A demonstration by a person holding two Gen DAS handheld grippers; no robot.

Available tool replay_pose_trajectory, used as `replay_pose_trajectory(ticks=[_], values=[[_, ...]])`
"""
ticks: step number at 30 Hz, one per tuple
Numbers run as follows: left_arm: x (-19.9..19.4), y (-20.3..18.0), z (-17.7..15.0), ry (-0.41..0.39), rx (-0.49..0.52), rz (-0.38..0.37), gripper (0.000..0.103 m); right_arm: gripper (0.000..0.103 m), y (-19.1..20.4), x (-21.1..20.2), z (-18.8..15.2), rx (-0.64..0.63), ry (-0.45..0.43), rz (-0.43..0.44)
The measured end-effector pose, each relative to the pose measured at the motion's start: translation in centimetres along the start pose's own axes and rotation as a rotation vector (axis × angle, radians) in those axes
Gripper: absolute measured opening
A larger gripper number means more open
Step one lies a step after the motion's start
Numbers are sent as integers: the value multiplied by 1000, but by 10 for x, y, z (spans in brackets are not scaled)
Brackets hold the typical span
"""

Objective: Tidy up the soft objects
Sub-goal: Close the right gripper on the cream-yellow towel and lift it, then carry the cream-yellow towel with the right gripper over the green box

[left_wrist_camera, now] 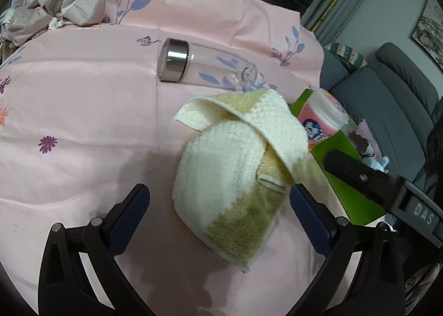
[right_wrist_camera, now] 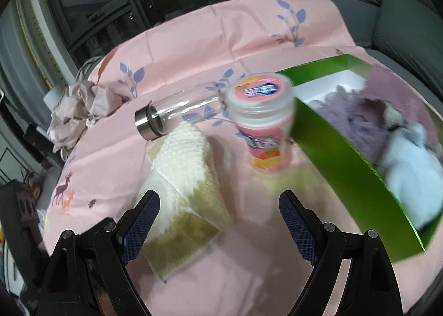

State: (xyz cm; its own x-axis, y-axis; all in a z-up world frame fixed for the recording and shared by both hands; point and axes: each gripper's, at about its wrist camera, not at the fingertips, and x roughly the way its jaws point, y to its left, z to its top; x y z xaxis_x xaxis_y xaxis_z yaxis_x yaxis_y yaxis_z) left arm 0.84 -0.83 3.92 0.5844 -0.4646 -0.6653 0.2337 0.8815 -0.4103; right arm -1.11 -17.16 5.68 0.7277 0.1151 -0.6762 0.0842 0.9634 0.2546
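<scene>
Terry cloth in cream and tan, the folded towel [left_wrist_camera: 235,166] lies loose on the pink sheet [left_wrist_camera: 83,122] that covers the table, near the table's right edge and just beside the green box [right_wrist_camera: 346,166], not yet inside it. That box already holds soft things: a mauve fuzzy cloth [right_wrist_camera: 357,122], a pale blue-white plush piece [right_wrist_camera: 409,174] and a pinkish fabric behind them, so part of the sorting looks done, and the towel seems to be the next piece to go in. A crumpled heap of beige fabric [left_wrist_camera: 52,5] sits at the far left corner of the table and also looks left to handle. The left claw [left_wrist_camera: 218,205] is spread wide with the towel's near end between its ribbed blue pads, touching nothing that I can make out; the right claw [right_wrist_camera: 218,221] is likewise apart and empty, its left finger just over the towel's tan end. Two hard things share the sheet: a clear glass bottle [left_wrist_camera: 205,66] with a brushed steel cap, lying on its side beyond the towel, and an upright pink plastic jar [right_wrist_camera: 263,122] with a white lid, standing against the box's near wall. The towel is thick, looped and floppy, its top flap draped over the fold; the box is smooth, glossy card with a white inside.
</scene>
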Motion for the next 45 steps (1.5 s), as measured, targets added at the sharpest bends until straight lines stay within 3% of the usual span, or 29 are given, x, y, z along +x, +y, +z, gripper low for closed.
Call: replay_pose_trajectory(ticks=[9, 16, 21, 22, 24, 26, 29, 36, 45], values=[[17, 13, -1, 64, -59, 10, 94, 89, 26, 52, 12, -85, 102, 52], [24, 15, -1, 42, -59, 32, 87, 89, 30, 85, 18, -107, 151, 77], [28, 15, -1, 23, -37, 63, 71, 74, 28, 103, 13, -109, 179, 83], [28, 15, -1, 20, -32, 71, 69, 69, 28, 102, 14, -116, 165, 79], [28, 15, -1, 15, -29, 77, 62, 47, 30, 101, 13, -134, 162, 82], [29, 16, -1, 16, -29, 72, 47, 36, 32, 101, 12, -143, 175, 132], [29, 16, 0, 16, -36, 63, 38, 33, 37, 95, 9, -162, 182, 162], [17, 1, 1, 3, -11, 28, 31, 32, 43, 75, 3, -136, 198, 303], [-26, -24, 7, -101, 57, -4, 30, 32, 41, 29, 12, -112, 119, 390]])
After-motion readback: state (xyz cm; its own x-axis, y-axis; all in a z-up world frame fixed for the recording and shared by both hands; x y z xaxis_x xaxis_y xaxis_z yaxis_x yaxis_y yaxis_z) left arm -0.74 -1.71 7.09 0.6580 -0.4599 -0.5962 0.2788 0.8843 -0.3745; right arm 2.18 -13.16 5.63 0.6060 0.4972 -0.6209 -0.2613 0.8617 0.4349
